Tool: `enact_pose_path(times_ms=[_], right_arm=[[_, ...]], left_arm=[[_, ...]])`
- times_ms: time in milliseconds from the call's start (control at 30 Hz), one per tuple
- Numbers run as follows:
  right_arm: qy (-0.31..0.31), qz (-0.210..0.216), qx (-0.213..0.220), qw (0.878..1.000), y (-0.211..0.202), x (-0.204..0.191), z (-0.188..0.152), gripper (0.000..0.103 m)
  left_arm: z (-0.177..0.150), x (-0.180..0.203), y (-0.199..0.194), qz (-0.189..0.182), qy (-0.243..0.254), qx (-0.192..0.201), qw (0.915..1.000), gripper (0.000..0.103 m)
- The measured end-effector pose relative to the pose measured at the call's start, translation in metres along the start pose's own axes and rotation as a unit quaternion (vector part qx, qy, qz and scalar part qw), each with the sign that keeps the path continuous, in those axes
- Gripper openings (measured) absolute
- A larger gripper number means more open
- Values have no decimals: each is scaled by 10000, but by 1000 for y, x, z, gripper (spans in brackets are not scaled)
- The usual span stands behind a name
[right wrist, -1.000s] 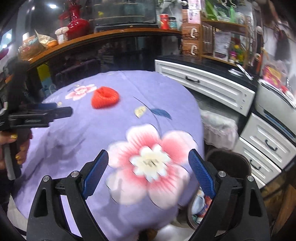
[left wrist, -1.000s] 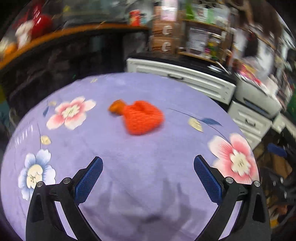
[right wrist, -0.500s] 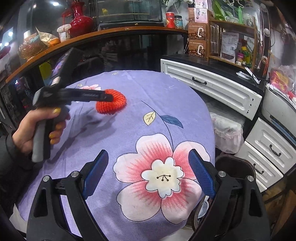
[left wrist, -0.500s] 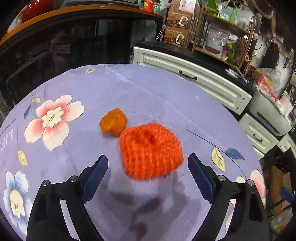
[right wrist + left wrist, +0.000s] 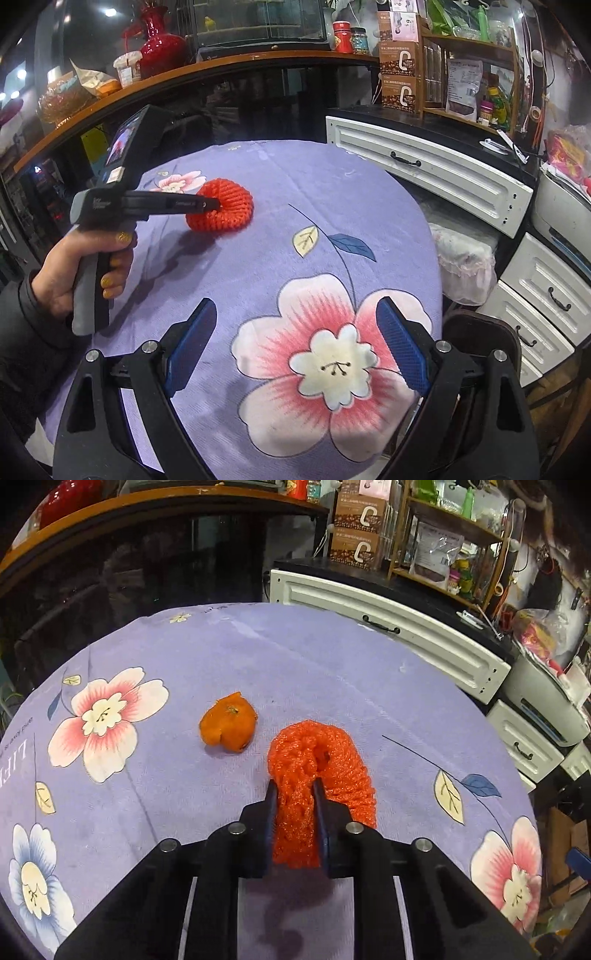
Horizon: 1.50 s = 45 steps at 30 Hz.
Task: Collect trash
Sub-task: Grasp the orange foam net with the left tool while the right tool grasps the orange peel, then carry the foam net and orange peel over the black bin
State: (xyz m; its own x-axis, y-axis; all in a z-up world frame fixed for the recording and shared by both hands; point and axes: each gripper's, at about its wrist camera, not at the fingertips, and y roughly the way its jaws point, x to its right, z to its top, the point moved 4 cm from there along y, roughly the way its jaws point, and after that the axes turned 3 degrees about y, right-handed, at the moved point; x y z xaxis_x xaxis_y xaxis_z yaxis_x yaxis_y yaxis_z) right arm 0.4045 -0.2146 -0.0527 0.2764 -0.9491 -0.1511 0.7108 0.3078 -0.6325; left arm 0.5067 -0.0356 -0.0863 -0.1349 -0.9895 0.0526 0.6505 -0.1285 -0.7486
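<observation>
Foam netting [image 5: 321, 771], red and springy on the purple tablecloth [image 5: 295, 664], sits pinched at its near edge by the just-closed left gripper [image 5: 294, 797], so lifting may let it slip free beside the orange peel [image 5: 229, 723].

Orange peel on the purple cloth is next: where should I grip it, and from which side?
Grip the orange peel across its raised, domed middle, coming from above and the near side. It lies apart from the red foam net, which the left gripper has just closed on, so approach from the peel's left to stay off the net. The open right gripper is free.
</observation>
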Motion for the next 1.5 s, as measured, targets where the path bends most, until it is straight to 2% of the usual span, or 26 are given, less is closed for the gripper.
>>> enact_pose_path(times_ms=[200,300,400,500,633,833,1133,1267,1333,1500], right_arm=[[-57,129,-60,9999,5,-11,6,87],[-142,237,-100,9996,12,-23,14,87],[-190,396,-207,9988,25,-35,23,87],[-273,586,-351,9973,46,-53,37,87],[-385,708,-507,9955,86,-83,64,87],[-752,495,-714,9934,152,-123,92,87],[-587,314,-1149,9911,225,-137,115,79],[-464,258,-1270,9905,244,-140,120,64],[-456,196,-1315,9901,250,-141,122,47],[-341,137,-1276,9911,246,-135,120,34]], left_arm=[[-8,-13,-32,85,-28,277,9996,17],[-13,-36,-54,389,-223,579,9973,17],[-18,-65,-65,674,-538,705,9938,17],[-20,-91,-69,881,-782,802,9898,17],[-20,-109,-74,821,-985,882,9878,17],[-28,-115,-74,635,-1111,803,9885,17],[-33,-122,-76,985,-1104,745,9862,17],[-34,-121,-77,921,-1112,747,9867,17],[-35,-120,-76,911,-1077,721,9874,17],[-34,-118,-73,831,-1073,689,9883,17]])
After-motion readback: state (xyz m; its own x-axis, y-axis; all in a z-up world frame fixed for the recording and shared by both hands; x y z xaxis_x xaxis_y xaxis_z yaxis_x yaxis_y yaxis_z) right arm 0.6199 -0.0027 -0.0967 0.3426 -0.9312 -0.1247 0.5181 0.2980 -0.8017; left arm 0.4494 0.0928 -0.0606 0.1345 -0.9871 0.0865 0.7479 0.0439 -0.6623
